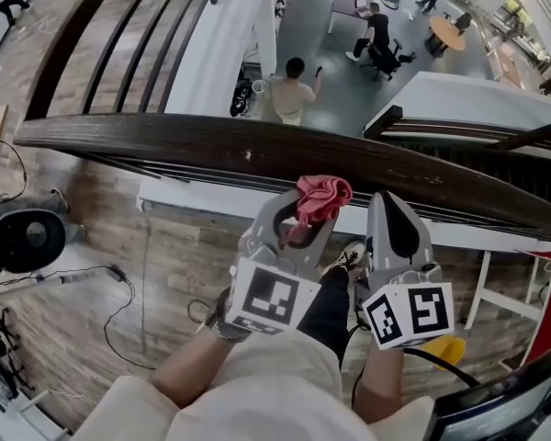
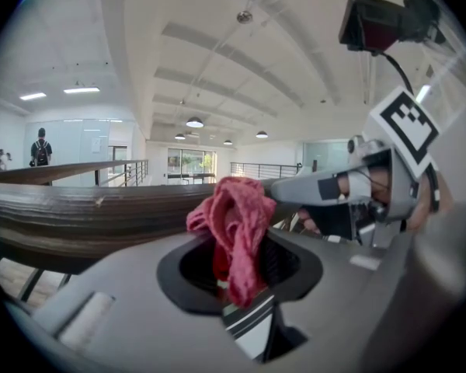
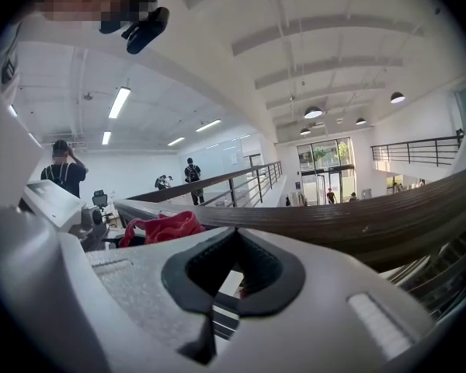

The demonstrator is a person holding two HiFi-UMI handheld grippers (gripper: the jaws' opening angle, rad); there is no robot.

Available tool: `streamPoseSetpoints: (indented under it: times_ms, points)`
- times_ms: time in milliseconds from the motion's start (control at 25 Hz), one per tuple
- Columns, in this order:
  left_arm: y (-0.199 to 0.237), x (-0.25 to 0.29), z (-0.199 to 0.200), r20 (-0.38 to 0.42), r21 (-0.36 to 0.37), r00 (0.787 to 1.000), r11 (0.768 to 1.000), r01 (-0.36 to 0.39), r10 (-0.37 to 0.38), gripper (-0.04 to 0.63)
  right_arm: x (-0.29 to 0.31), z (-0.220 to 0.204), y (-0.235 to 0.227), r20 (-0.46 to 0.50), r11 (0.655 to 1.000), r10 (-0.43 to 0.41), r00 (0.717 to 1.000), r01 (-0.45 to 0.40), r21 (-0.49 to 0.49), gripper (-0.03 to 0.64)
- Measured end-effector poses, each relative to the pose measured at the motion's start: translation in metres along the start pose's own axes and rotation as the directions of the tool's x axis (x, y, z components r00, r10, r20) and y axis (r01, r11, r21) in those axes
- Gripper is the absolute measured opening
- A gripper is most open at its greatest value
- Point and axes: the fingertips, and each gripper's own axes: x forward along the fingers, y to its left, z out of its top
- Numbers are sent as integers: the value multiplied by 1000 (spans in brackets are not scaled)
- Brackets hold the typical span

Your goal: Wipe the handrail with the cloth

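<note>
The dark wooden handrail (image 1: 165, 141) runs across the head view from left to right. My left gripper (image 1: 303, 220) is shut on a crumpled red cloth (image 1: 322, 197), which sits at the rail's near edge; contact cannot be told. In the left gripper view the cloth (image 2: 237, 220) bunches up out of the closed jaws of the left gripper (image 2: 241, 264), with the handrail (image 2: 70, 208) just behind it. My right gripper (image 1: 387, 208) is beside it on the right, shut and empty. The right gripper view shows this right gripper (image 3: 237, 274), the handrail (image 3: 365, 220) ahead and the cloth (image 3: 161, 228) to the left.
Beyond the rail is a drop to a lower floor with people (image 1: 292, 88) and tables (image 1: 448, 33). A black round device (image 1: 23, 239) and cables (image 1: 110, 292) lie on the wood floor at left. White table legs (image 1: 510, 288) and a yellow object (image 1: 441, 349) are at right.
</note>
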Motion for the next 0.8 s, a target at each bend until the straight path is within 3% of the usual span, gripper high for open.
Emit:
streamPoseSetpoints:
  times_ms: [400,800]
  points:
    - [5,1,-2,-16,-25,1000,1000,3,-4,126,-3,-10,3,-16,1000,-22,1000,22,-4,3]
    - [29,-12,-7,-20,-46,999,998,-51,51,127,2,0,8,-6,1000,-15,1000,15,-13,2]
